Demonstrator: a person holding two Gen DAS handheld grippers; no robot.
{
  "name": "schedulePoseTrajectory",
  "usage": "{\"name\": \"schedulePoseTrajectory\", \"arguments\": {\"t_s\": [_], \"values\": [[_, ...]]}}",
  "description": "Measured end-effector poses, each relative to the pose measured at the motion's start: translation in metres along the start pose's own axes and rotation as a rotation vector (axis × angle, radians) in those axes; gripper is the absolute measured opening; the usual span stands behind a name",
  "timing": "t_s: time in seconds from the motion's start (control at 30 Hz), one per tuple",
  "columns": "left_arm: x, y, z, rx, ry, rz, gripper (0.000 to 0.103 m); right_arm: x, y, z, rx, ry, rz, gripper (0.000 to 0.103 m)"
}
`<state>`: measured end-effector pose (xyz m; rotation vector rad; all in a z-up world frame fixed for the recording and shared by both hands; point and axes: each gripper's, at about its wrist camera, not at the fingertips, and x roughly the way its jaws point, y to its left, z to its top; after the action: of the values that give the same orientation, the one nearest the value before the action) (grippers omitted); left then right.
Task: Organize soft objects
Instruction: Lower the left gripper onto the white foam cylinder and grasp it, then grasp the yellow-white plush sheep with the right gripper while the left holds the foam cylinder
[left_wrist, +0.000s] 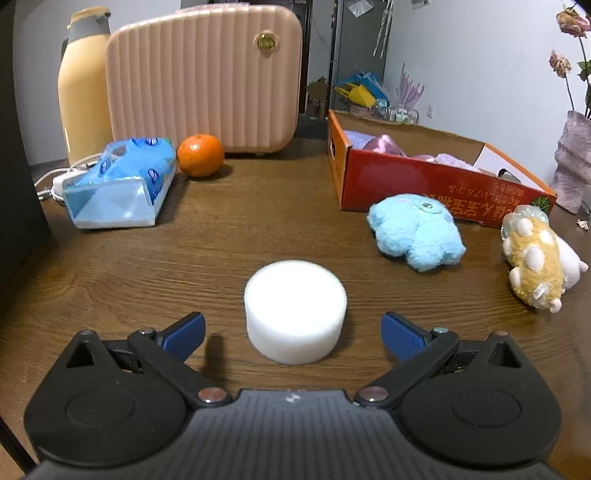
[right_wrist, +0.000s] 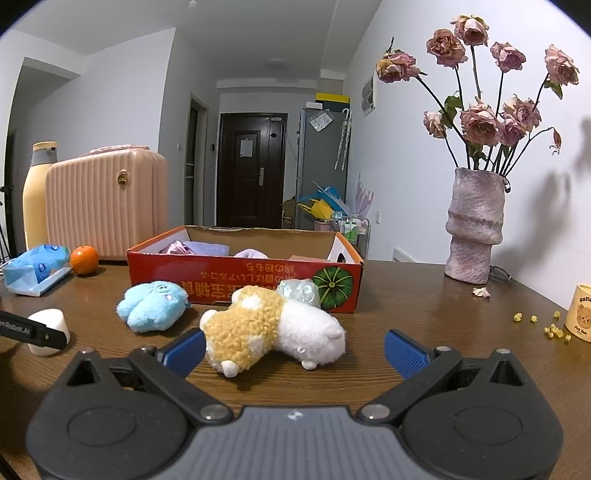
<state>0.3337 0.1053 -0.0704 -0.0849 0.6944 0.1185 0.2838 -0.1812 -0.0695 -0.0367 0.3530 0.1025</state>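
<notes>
spanning a white-walled room, wooden table (left_wrist: 229, 240) (dark grain); left claw (left_wrist: 293, 334), right claw (right_wrist: 295, 350) both spread.

left gripper (left_wrist: 293, 334) is hovering wide apart over the wooden table (left_wrist: 184, 251) | white foam cylinder (left_wrist: 295, 312) is sitting between its blue fingertips (left_wrist: 400, 334), touching neither | blue plush (left_wrist: 415, 230) is lying right of the cylinder, just before the red cardboard box (left_wrist: 424, 181) | yellow-and-white plush (left_wrist: 535, 258) is lying farther right | orange (left_wrist: 200, 155) and tissue pack (left_wrist: 118, 182) are resting far left of the cylinder

Both wrist views sit low over the worktop (left_wrist: 221, 236), facing the red box (left_wrist: 424, 181). The left one is close to a white foam puck (left_wrist: 295, 314). Both show the blue plush (right_wrist: 153, 310).
</notes>
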Motion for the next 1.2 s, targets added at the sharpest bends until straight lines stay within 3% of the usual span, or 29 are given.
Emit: {"name": "schedulePoseTrajectory", "arguments": {"t_s": [0.1,0.2,0.3,0.37,1.0,1.2], "values": [[0.002,-0.001,0.001,0.015,-0.010,0.008,0.103,0.003,0.000,0.000,-0.001,0.007,-0.005,0.103],[0.002,-0.003,0.003,0.033,-0.025,0.001,0.096,0.007,0.001,0.000,0.001,0.015,-0.019,0.103],[0.004,-0.003,0.005,0.035,-0.022,-0.014,0.079,0.011,0.000,0.000,0.009,0.028,-0.030,0.103],[0.004,-0.004,0.005,0.038,-0.021,-0.017,0.059,0.013,0.000,0.000,0.025,0.038,-0.035,0.103],[-0.011,-0.010,0.004,0.070,-0.117,-0.015,0.057,0.064,0.029,0.015,0.265,0.140,-0.030,0.103],[-0.013,-0.012,0.003,0.079,-0.121,-0.025,0.057,0.084,0.041,0.021,0.302,0.166,-0.055,0.092]]}}
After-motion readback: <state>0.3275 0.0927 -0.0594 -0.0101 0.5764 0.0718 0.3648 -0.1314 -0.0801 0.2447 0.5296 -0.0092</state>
